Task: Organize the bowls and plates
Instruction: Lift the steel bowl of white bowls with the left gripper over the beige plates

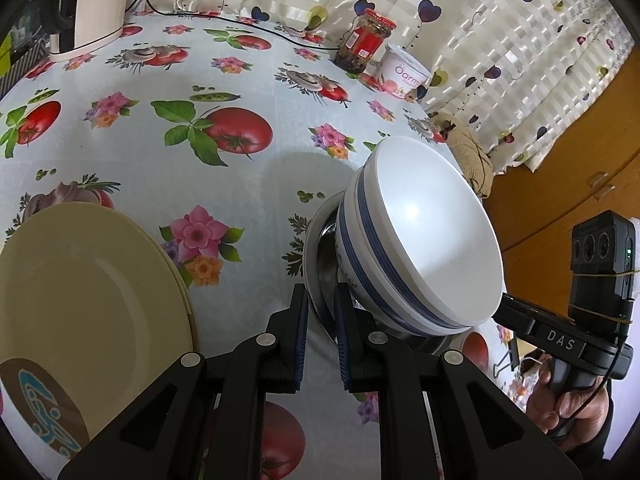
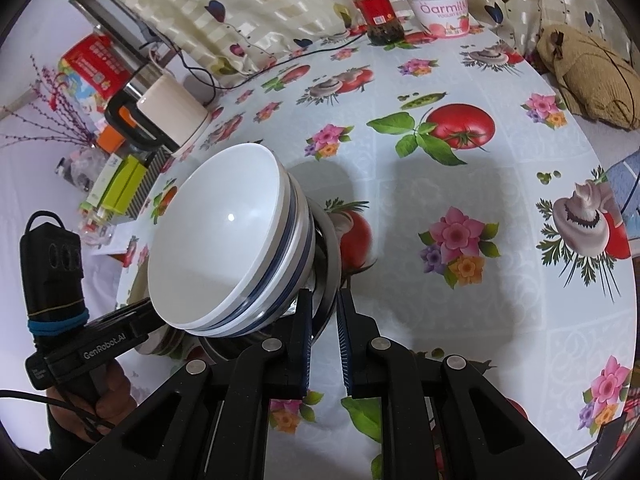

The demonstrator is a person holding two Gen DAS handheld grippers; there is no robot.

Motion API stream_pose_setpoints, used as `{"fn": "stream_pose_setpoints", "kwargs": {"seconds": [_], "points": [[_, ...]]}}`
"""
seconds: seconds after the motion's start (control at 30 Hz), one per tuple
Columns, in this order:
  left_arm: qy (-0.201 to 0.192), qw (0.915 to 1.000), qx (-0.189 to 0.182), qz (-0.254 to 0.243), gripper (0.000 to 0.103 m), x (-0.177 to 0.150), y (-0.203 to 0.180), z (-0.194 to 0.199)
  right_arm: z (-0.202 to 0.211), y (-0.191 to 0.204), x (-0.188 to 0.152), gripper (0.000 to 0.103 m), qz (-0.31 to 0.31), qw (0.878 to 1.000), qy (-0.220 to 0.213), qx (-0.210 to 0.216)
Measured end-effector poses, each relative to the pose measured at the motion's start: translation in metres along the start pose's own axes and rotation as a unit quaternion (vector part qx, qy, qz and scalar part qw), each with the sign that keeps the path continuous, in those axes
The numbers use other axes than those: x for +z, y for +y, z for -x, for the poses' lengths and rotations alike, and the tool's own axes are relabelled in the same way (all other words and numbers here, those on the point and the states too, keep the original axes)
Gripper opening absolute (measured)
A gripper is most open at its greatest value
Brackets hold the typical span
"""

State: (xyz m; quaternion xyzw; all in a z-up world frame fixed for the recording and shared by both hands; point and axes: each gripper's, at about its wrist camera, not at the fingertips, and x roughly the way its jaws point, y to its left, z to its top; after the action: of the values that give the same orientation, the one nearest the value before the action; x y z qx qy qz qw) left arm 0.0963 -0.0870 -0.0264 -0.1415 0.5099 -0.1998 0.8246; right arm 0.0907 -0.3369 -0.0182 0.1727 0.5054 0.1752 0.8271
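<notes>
left tongs: clenched on the rim of the steel bowl
right tongs: clenched on the opposite rim of the same steel bowl
stack: white bowls with blue bands nested in the steel bowl, held tilted above the surface
plates: cream plates stacked on the surface, left of the left tongs
background: jar, yogurt tub, kettle at the far edge

Open tablecloth mid-table, cream plate at left, jar and kettle along far edge.
</notes>
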Motion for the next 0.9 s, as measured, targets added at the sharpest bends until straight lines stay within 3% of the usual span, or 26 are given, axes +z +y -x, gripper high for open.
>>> {"fn": "stream_pose_setpoints", "kwargs": {"seconds": [0.9], "points": [[-0.04,0.9988,0.023,0.015,0.013,0.002,0.016,0.043,0.003,0.051,0.017,0.013,0.053,0.998,-0.008,0.015]]}}
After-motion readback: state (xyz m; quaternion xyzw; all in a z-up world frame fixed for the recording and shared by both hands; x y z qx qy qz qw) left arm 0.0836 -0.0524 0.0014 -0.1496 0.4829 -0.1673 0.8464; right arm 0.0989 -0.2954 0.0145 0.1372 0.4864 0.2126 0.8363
